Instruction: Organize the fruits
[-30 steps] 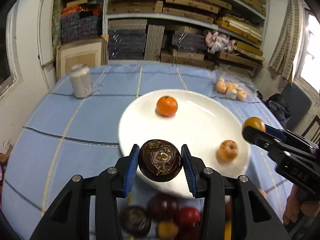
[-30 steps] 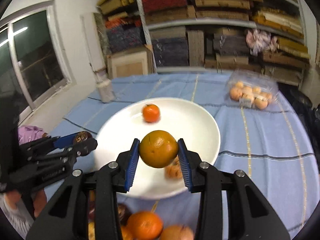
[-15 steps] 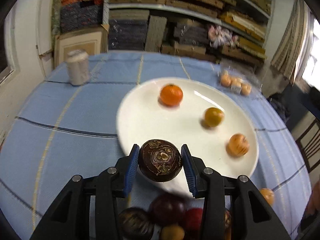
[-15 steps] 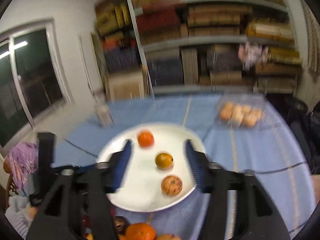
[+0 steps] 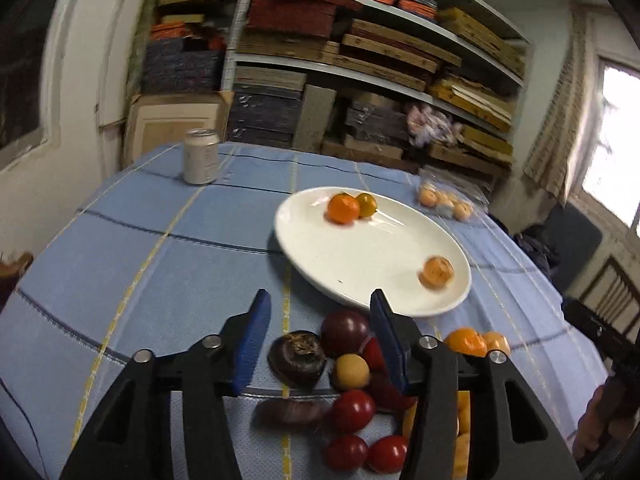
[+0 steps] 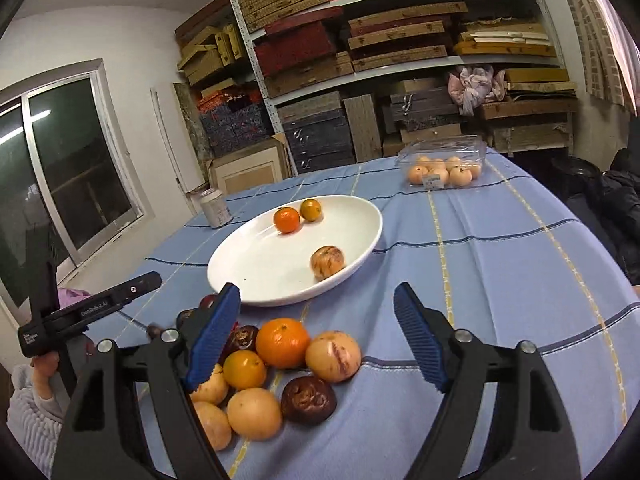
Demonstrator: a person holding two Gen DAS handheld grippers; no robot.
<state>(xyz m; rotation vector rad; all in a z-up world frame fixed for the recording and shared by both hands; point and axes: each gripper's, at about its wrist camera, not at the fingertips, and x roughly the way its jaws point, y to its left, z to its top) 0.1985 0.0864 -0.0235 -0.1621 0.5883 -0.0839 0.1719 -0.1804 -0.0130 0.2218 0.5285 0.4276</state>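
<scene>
Both claws emptied since; fruit pile beneath, can beyond.

Plate: plain white.
Tablecloth: light blue, crossed by yellow and dark blue lines.
Gripper pads: ribbed blue on black arms.
Mandarin: bright orange.
Wrinkled fruit: dark brown-purple.
Can: silvery white.

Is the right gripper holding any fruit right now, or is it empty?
Empty. The right gripper has its jaws spread wide with nothing between them, above the fruit pile on the tablecloth, near the white plate.
</scene>
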